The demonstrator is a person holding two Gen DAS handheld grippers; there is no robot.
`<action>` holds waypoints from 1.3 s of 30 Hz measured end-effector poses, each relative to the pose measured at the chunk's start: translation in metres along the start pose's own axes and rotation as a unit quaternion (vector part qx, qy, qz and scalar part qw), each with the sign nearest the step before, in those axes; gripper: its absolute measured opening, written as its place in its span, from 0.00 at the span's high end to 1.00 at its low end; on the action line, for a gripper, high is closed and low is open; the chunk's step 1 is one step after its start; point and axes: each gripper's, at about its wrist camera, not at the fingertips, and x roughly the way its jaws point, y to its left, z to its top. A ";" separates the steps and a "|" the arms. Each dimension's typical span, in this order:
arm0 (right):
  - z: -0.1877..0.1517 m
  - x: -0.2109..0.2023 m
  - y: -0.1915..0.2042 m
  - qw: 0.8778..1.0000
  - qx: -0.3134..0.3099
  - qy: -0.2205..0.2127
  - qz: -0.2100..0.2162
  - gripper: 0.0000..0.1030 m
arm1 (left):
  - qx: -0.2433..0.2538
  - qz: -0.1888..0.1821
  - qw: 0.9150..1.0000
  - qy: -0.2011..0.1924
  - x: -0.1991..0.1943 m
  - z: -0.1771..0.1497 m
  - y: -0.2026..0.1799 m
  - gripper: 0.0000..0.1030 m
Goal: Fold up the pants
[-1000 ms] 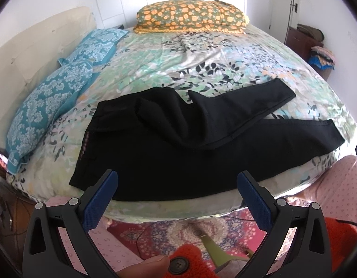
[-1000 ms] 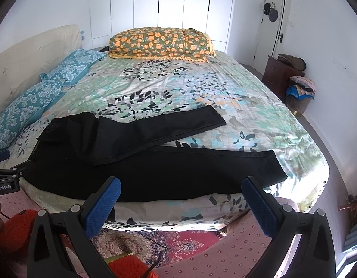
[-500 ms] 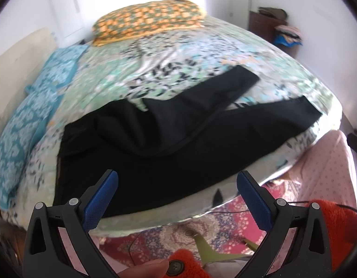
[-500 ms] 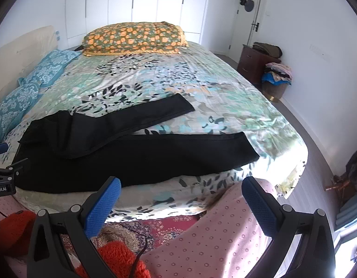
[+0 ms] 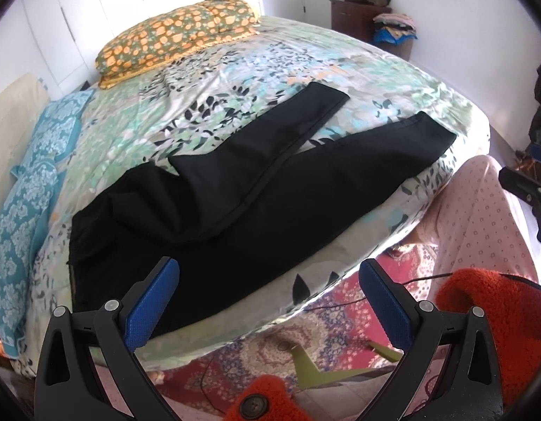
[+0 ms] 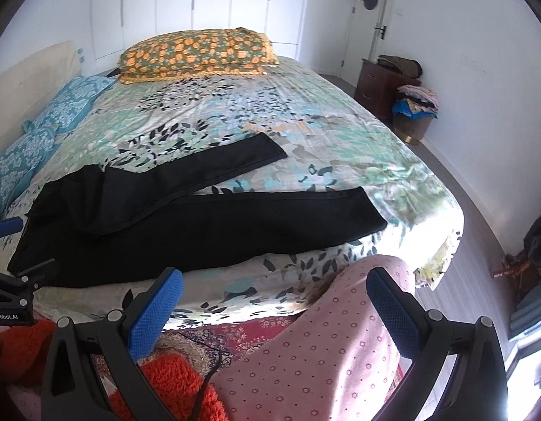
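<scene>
Black pants lie along the near edge of the bed, waist at the left. One leg runs straight to the right; the other is folded over and angles toward the far right. My left gripper stands open before the bed's edge, near the waist end, holding nothing. Further right, my right gripper is open too, short of the bed, level with the legs' lower half. A corner of the left gripper's body shows at the left edge of the right wrist view.
An orange-patterned pillow lies at the far end of the bed, blue pillows along the left side. A person's pink dotted trouser leg and red fuzzy sleeve are close below. A patterned rug covers the floor; a dresser stands at the right wall.
Both grippers have shifted and turned, so the pants sit more to the left and tilted in view. Both stay open. The pants have not moved.
</scene>
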 end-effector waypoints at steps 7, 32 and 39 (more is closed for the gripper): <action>0.003 -0.001 0.042 0.996 -0.071 -0.011 0.049 0.00 | -0.034 0.018 0.999 0.005 -0.002 -0.008 0.019 0.01; 0.011 0.020 0.121 0.972 -0.189 0.011 0.141 0.00 | -0.202 0.090 0.975 0.033 -0.005 -0.050 0.107 0.01; 0.011 0.031 0.114 0.975 -0.173 0.027 0.133 0.00 | -0.201 0.090 0.975 0.033 -0.003 -0.048 0.107 0.01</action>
